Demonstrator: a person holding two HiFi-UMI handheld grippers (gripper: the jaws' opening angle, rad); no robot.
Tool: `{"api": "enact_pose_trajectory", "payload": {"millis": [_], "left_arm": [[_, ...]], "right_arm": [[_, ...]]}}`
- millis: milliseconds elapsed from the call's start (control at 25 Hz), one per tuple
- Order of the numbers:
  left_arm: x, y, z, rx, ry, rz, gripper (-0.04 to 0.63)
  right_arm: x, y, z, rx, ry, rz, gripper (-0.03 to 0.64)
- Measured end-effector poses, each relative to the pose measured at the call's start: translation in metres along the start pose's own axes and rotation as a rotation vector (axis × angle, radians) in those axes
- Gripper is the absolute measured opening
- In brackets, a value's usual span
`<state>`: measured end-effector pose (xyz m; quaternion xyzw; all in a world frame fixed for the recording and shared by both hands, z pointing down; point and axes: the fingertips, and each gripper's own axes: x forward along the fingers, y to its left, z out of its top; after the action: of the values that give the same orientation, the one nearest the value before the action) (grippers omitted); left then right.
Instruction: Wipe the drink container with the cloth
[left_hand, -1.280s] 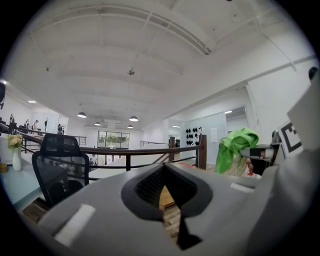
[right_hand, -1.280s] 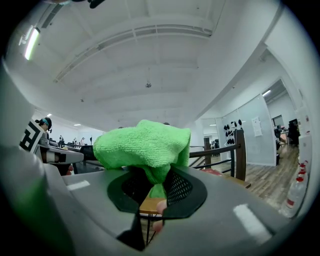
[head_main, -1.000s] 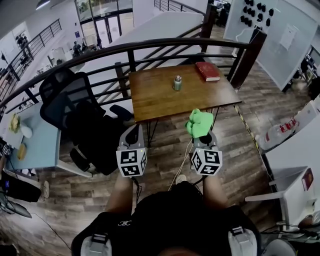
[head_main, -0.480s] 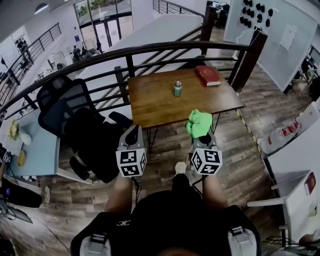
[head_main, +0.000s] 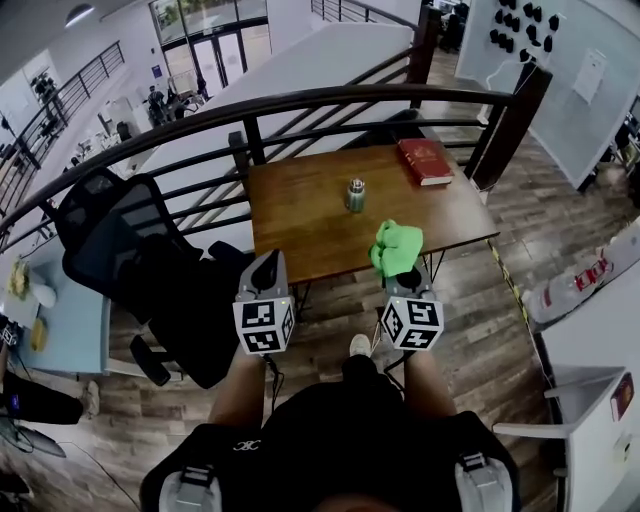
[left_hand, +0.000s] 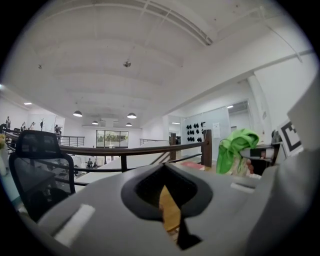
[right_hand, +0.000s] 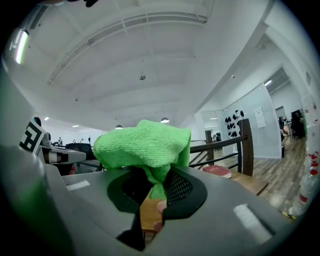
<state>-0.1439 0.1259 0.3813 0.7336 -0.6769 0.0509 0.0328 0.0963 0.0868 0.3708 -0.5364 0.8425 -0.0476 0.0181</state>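
Note:
A small green drink container (head_main: 355, 194) with a silver lid stands upright near the middle of the wooden table (head_main: 300, 220). My right gripper (head_main: 400, 268) is shut on a bright green cloth (head_main: 397, 247), which bunches above its jaws; the cloth (right_hand: 145, 146) fills the centre of the right gripper view. My left gripper (head_main: 266, 272) is shut with nothing in it, level with the right one, just short of the table's near edge. In the left gripper view the cloth (left_hand: 235, 147) shows at the right. Both grippers are well short of the container.
A red book (head_main: 427, 160) lies at the table's far right corner. A dark railing (head_main: 300, 105) curves behind the table. A black office chair (head_main: 130, 255) stands to the left, beside a pale blue desk (head_main: 60, 320). A white bin (head_main: 590, 400) sits at the right.
The table and container have come nearer and lower in the head view as the person walks forward. Both grippers hold the same pose, the cloth still clamped in the right one.

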Motion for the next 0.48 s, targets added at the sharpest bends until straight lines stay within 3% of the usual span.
{"api": "enact_pose_trajectory", "payload": {"millis": [480], "left_arm": [[0.16, 0.004, 0.024, -0.022, 0.041, 0.055, 0.052]], "right_arm": [[0.159, -0.072, 0.014, 0.004, 0.055, 0.083, 0.05]]}}
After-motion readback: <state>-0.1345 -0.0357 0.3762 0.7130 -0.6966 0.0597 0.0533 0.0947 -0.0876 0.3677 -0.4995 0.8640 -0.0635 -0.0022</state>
